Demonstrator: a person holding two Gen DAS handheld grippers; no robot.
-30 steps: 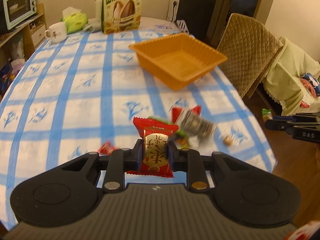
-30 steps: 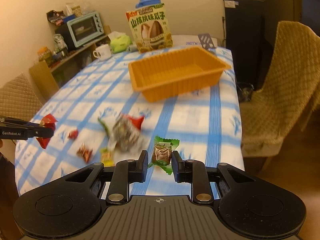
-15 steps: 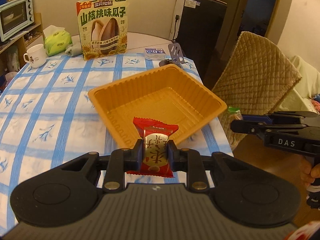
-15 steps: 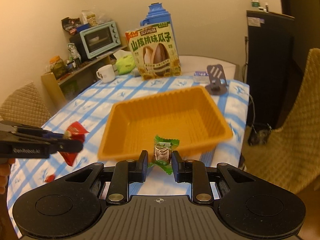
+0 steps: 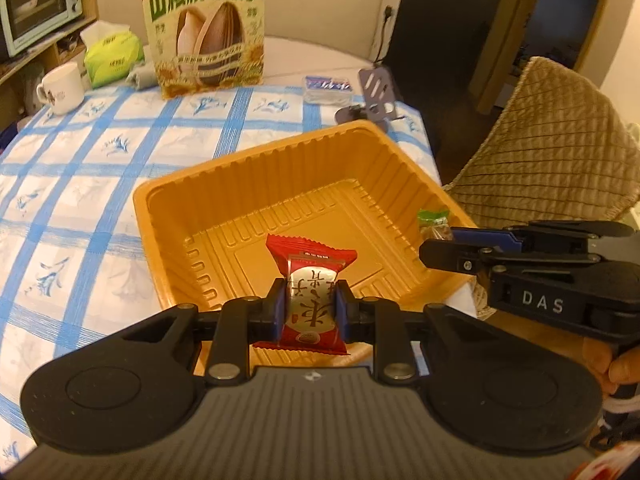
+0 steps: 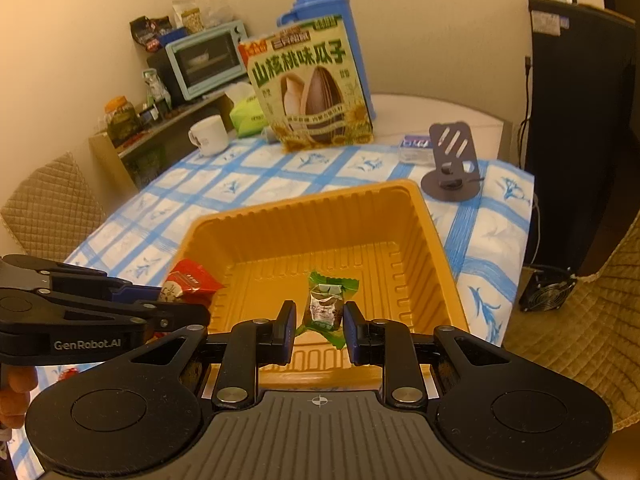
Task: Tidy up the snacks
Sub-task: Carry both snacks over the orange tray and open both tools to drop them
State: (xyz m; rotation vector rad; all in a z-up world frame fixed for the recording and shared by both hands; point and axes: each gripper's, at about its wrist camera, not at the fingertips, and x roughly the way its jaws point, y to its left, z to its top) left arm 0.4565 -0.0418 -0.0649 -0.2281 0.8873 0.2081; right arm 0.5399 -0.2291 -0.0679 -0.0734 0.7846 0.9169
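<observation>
An empty orange plastic tray (image 5: 248,184) sits on the blue-checked tablecloth; it also shows in the right wrist view (image 6: 440,248). My left gripper (image 5: 310,312) is shut on a red snack packet (image 5: 312,292) and holds it over the tray's near edge. The red packet shows at the tray's left rim in the right wrist view (image 6: 188,284). My right gripper (image 6: 318,330) has widened a little; the green candy (image 6: 326,308) hangs between the pads with gaps on both sides, above the tray floor. In the left wrist view the green candy (image 5: 434,224) is at the tray's right rim.
A sunflower-seed bag (image 5: 204,28) stands at the table's far end, with a white mug (image 5: 60,88), a green tissue pack (image 5: 112,60) and a grey phone stand (image 6: 452,168) near it. A quilted chair (image 5: 552,140) is right of the table. A small red candy (image 6: 66,374) lies behind.
Both grippers moved forward from the snack pile until they are over the tray. The right gripper's fingers have parted slightly around the green candy. The left stays clamped on the red packet.
</observation>
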